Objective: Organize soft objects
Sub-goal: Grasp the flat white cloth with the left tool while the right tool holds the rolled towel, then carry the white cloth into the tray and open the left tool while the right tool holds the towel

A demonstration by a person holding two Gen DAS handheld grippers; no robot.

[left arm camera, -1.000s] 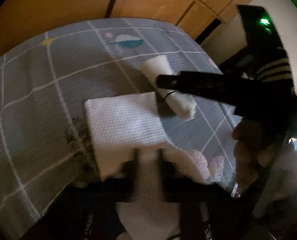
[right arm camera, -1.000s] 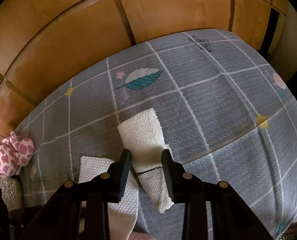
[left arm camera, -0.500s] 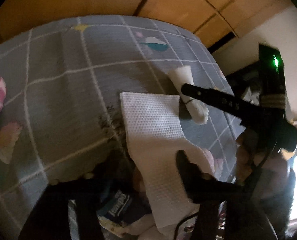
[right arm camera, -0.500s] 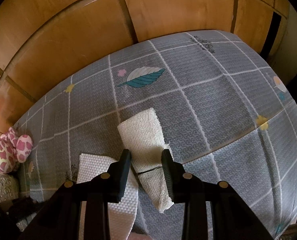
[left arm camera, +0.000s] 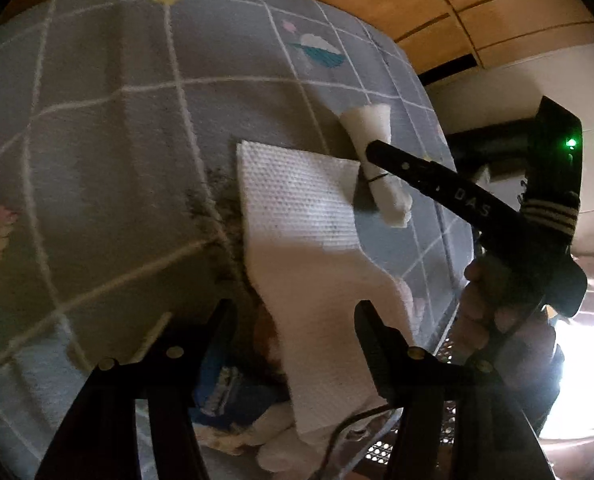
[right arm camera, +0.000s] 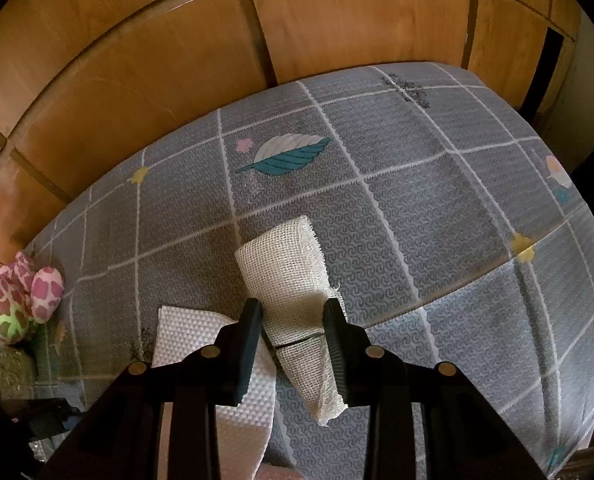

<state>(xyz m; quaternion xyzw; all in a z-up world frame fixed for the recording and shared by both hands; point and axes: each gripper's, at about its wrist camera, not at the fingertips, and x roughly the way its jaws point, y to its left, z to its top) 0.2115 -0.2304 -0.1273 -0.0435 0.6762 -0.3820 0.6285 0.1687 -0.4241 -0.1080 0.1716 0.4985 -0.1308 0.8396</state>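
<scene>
A white waffle-textured cloth point(left arm camera: 297, 208) lies on the grey checked cover point(left arm camera: 117, 140) and droops over its near edge. My left gripper point(left arm camera: 293, 312) stands open around the hanging part, and its fingers do not press the cloth. A rolled beige mesh cloth point(right arm camera: 285, 264), tied with a thin black band, lies beside the white cloth point(right arm camera: 185, 328). My right gripper point(right arm camera: 293, 316) is shut on this roll at its banded middle. In the left wrist view one of the right gripper's fingers point(left arm camera: 417, 172) crosses the roll point(left arm camera: 367, 128).
A pink spotted plush toy point(right arm camera: 25, 292) sits at the cover's left edge. Wooden panels point(right arm camera: 177, 60) rise behind the cover. A blue packet point(left arm camera: 221, 388) and other white fabric lie below the near edge. A person's hand point(left arm camera: 485, 292) holds the right gripper.
My left gripper was shut on the white cloth's near end and has let go, now standing open and shifted and rolled. The right gripper and the roll have stayed put.
</scene>
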